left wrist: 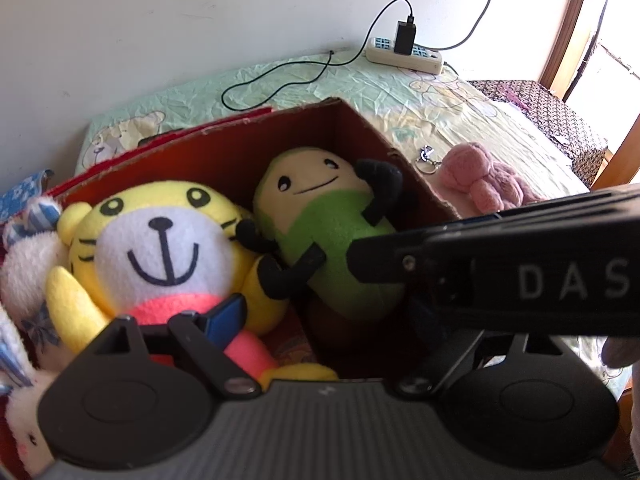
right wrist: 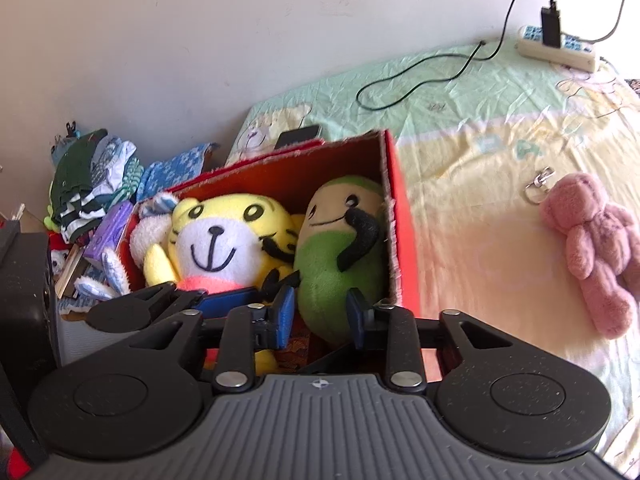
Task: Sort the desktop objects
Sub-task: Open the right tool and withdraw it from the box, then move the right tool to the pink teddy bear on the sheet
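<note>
A red cardboard box (left wrist: 224,148) sits on the bedsheet and holds a yellow tiger plush (left wrist: 164,248) and a green plush (left wrist: 328,240) side by side. My left gripper (left wrist: 320,320) hovers over the box's near end with its jaws wide apart. Its left pad (left wrist: 224,320) is over the tiger's pink body, and its right fingertip is hidden behind the right gripper's black body (left wrist: 520,272). My right gripper (right wrist: 320,314) is open, and the lower end of the green plush (right wrist: 336,264) lies loosely between its blue pads. A pink plush (right wrist: 596,248) lies on the sheet to the right.
A keyring (right wrist: 538,188) lies beside the pink plush. A power strip (right wrist: 560,50) with a charger and a black cable (right wrist: 420,80) sits by the far wall. A white and blue rabbit plush (left wrist: 24,264) and a clothes pile (right wrist: 92,180) are left of the box.
</note>
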A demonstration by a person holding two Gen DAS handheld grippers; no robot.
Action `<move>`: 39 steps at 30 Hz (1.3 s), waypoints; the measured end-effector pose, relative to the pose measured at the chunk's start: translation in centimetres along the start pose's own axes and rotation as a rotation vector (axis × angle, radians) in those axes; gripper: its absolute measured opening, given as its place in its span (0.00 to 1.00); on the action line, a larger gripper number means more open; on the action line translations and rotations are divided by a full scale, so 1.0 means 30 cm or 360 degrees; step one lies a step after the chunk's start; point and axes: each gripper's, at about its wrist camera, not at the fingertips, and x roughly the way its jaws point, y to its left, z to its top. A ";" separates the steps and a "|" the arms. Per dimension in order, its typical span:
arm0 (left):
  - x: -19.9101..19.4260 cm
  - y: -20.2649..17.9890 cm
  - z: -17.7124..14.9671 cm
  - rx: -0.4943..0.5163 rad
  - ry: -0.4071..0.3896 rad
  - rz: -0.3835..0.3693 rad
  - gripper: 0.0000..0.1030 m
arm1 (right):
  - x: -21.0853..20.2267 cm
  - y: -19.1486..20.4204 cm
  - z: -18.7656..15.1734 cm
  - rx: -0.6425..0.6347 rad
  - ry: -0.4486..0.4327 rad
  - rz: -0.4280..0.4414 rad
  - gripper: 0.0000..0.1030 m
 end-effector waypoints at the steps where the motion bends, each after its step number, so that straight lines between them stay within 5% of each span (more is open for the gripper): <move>1: -0.012 -0.005 -0.001 0.0007 -0.0014 0.0007 0.87 | -0.009 -0.005 -0.001 0.0012 -0.0015 0.0018 0.38; 8: -0.087 -0.064 -0.023 0.0061 -0.0105 0.0157 0.93 | -0.066 -0.024 -0.021 -0.0002 -0.0101 0.0127 0.40; 25: -0.168 -0.132 -0.050 -0.0245 -0.0113 0.0544 0.93 | -0.153 -0.127 -0.030 -0.0108 -0.0034 0.0491 0.41; 39: -0.138 -0.342 0.025 -0.0255 -0.0090 0.0805 0.91 | -0.239 -0.342 -0.008 -0.0122 -0.0033 0.0569 0.41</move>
